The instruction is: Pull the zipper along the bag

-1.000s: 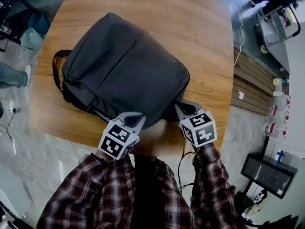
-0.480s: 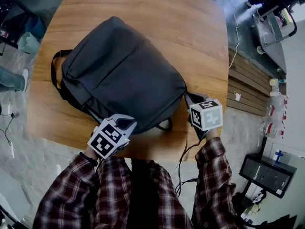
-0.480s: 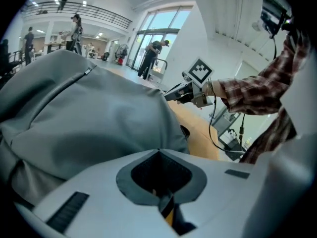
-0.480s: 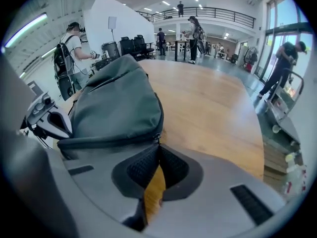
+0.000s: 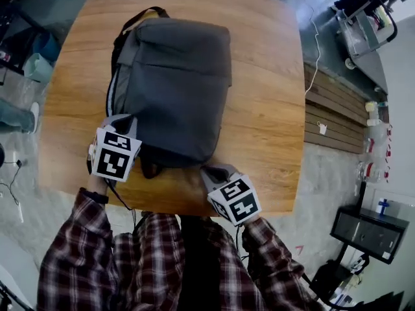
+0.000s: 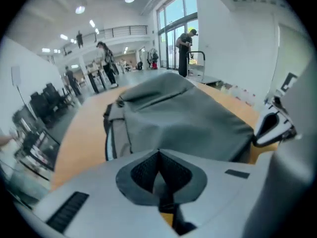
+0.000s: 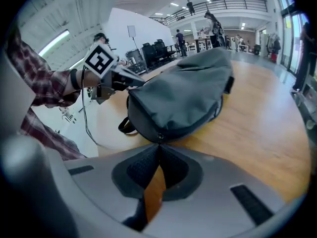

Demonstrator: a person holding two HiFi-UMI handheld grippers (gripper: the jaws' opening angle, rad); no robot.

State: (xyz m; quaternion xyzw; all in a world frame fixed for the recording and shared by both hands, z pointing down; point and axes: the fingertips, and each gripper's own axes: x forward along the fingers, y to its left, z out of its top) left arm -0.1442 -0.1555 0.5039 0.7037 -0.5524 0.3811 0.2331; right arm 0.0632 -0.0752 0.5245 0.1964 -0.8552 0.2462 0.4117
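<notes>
Grey backpack (image 5: 175,89) on wooden table (image 5: 266,109): right tool (image 5: 213,171) pinches its zipper pull (image 7: 158,135), left tool (image 5: 124,118) clamps its edge.

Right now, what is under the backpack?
The wooden table; bare wood shows around the backpack. A black strap loop pokes out at its near edge. Whatever else lies beneath is covered.

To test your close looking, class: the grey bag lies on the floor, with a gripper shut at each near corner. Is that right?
Not the floor: the bag lies on a wooden table, as the head view shows. The rest holds: the left gripper and right gripper are shut at its near corners.
</notes>
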